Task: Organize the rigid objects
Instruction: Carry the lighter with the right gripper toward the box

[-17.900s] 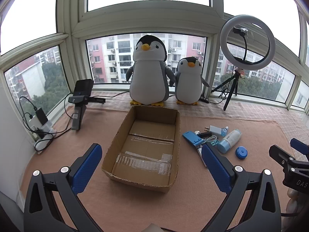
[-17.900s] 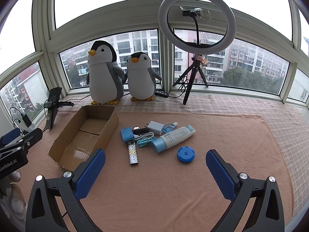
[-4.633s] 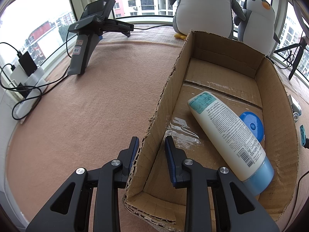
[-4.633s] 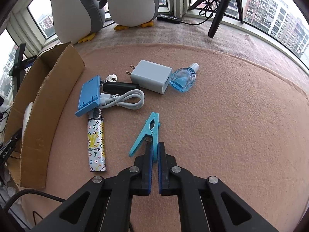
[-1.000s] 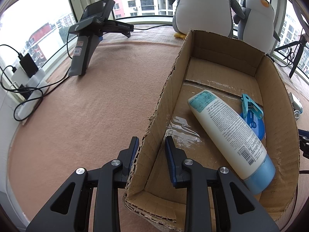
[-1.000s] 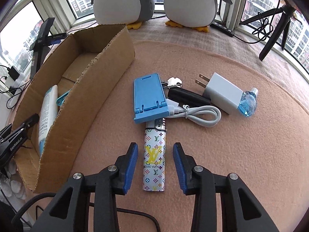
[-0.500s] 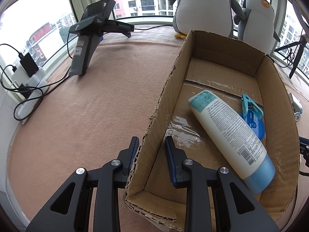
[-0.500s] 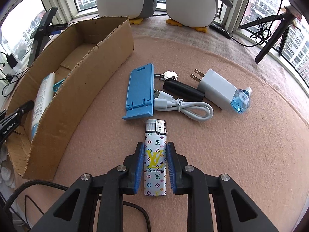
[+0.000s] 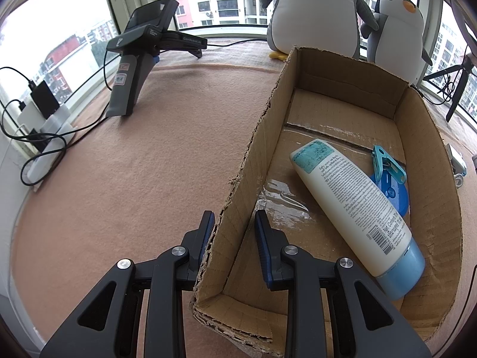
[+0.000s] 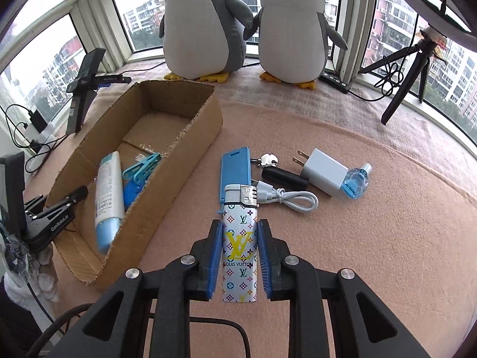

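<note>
My right gripper [image 10: 239, 232] is shut on a white patterned lighter [image 10: 240, 241] and holds it lifted above the carpet. My left gripper [image 9: 234, 223] is shut on the left wall of the cardboard box [image 9: 247, 161]. The box [image 10: 190, 143] holds a white lotion tube [image 9: 351, 205], a teal clip [image 9: 387, 164] and a blue round lid [image 9: 393, 194]. On the carpet to the right of the box lie a blue phone stand [image 10: 235, 167], a white cable [image 10: 289, 198], a black stick [image 10: 284, 176], a white charger [image 10: 323, 171] and a small blue bottle [image 10: 356, 183].
Two plush penguins [image 10: 202, 24] stand at the window behind the box. A black handheld device [image 9: 134, 68] stands on the carpet at the left. A power strip with cables [image 9: 38, 137] lies at the far left edge. A tripod [image 10: 408, 68] stands at the back right.
My right gripper has risen with the lighter held in it and tilted up, so more of the room shows. My left gripper has not moved.
</note>
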`<state>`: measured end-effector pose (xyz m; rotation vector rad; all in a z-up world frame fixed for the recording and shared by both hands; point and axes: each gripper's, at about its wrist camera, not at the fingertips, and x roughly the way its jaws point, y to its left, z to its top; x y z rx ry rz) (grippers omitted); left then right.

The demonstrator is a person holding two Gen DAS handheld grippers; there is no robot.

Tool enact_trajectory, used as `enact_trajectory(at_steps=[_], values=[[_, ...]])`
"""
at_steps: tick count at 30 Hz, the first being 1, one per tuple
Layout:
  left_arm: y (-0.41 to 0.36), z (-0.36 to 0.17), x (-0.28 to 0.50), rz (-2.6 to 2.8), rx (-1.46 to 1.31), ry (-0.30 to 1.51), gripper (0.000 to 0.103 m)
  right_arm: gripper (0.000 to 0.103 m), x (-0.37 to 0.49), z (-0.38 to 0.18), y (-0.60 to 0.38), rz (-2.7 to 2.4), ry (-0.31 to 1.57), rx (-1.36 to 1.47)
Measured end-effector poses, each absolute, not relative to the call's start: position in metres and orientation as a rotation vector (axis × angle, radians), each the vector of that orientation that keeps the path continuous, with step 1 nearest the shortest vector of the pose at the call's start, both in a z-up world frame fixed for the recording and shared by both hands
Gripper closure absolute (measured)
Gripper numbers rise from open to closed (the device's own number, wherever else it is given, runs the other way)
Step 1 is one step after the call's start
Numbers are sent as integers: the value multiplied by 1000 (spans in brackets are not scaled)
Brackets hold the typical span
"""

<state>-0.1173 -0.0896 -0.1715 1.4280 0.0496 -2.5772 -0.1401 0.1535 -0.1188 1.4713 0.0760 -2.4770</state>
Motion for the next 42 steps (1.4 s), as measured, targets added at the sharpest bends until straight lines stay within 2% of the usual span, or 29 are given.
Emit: enact_trajectory(at_steps=[7,17,29,31,33,34,42], values=[[-89,-171,-117,-2578,1428,50,77,82,-158,-94,106,-2432,86,1361],[-89,-171,-117,-2578,1428,50,77,82,-174,-102,46,-2357,148,1329],[-89,-171,-117,-2579,1428,51,77,82,-179,-113,30,-2334,188,1346],[-89,-172,-117,-2578,1427,49,77,75,-179,-111,31,-2343,188,1338],[-89,-172,-117,-2578,1427,50,77,60,-179,-109,33,-2353,185,1329],[-89,-172,-117,-2579,1427,50,77,58,-179,-108,33,-2357,189,1323],[-89,-172,-117,-2579,1427,49,77,57,-177,-103,35,-2365,188,1316]])
